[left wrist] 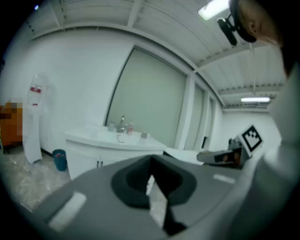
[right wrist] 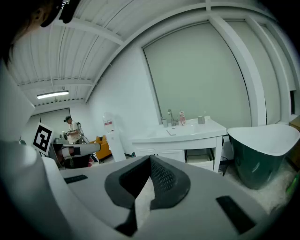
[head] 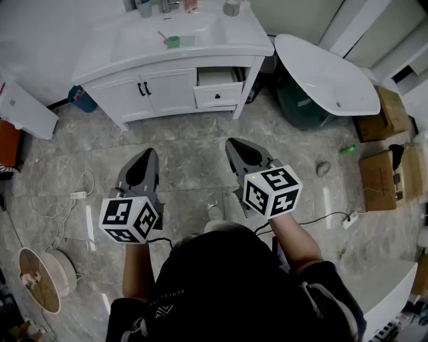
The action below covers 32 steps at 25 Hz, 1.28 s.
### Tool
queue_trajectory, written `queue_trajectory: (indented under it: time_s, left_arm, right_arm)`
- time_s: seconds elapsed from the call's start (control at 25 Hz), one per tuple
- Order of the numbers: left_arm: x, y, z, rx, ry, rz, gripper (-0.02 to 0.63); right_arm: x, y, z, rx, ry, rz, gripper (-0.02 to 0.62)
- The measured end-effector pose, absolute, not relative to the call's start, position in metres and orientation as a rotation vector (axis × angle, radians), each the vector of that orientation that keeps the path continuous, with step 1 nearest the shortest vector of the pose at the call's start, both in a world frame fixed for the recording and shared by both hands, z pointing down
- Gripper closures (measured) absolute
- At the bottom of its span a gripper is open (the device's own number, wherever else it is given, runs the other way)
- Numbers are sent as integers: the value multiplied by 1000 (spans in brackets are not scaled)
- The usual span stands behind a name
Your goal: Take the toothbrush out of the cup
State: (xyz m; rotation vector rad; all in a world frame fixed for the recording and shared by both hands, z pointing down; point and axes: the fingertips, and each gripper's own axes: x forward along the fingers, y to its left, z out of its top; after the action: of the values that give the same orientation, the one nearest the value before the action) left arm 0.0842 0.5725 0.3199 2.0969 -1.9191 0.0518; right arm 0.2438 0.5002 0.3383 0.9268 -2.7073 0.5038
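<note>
A small green cup (head: 173,42) stands on the white vanity top (head: 221,37) by the sink, at the top of the head view. A pink toothbrush (head: 162,35) leans out of it to the left. Both grippers hang over the grey floor, well short of the vanity. My left gripper (head: 144,155) is shut with nothing in it, and so is my right gripper (head: 235,143). In the left gripper view the closed jaws (left wrist: 151,162) point at the distant vanity (left wrist: 112,140). The right gripper (right wrist: 151,159) faces the vanity (right wrist: 187,136) too.
The vanity's drawer (head: 217,77) is pulled open. A white bathtub (head: 328,73) stands to the right, with cardboard boxes (head: 381,180) beyond it. A power strip and cables (head: 79,195) lie on the floor at left. Bottles and a faucet (head: 165,5) line the vanity's back edge.
</note>
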Motion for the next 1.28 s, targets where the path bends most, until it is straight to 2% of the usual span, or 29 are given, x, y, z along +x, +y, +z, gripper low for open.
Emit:
queue_trajectory:
  time_s: [0.36,0.72,1.28]
  left_arm:
    - [99,532,320,2134,-1891,-42,600]
    - [121,498,330,2122,-1869,4,600]
    - [78,460,337,2111,-1902,6,600]
  right_arm:
    - [257,458,345,957,-2680,458,598]
    - [267,425,354,911,-2665,431,598]
    - [238,396,368,869,-2636,416,598]
